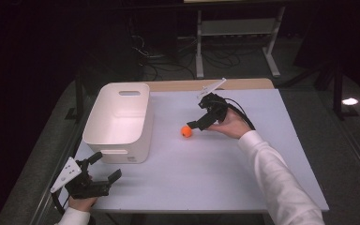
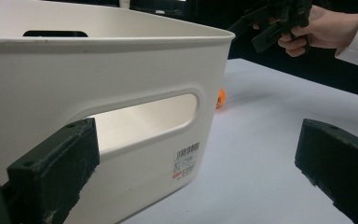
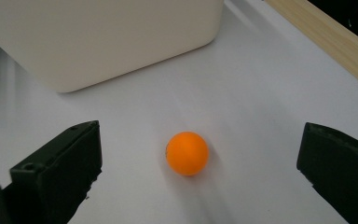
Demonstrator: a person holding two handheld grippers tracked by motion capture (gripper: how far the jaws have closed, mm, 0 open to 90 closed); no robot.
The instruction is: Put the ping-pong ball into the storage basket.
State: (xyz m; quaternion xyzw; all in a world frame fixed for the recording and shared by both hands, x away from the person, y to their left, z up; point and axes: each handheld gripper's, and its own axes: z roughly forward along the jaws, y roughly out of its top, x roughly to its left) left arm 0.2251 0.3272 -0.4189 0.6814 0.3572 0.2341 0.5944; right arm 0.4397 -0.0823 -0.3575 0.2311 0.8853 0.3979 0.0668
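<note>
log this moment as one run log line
right gripper: open, at orange ball | ball: on table | left gripper: open, by white bin

A desk (image 1: 243,173) with a pale, matte grey-white top is seen from above, and a strip of light wood (image 1: 243,84) is exposed along its far edge. Two things are carried directly on the top. A white plastic bin (image 1: 117,123) with rounded corners and cut-out handles is stood upright on the left part, reaching from near the far edge toward the near left corner; a small printed label (image 2: 186,164) is stuck low on its near wall. An orange ball (image 1: 186,131) is rested on the bare top just right of the bin, apart from its wall, roughly at the desk's middle.
</note>
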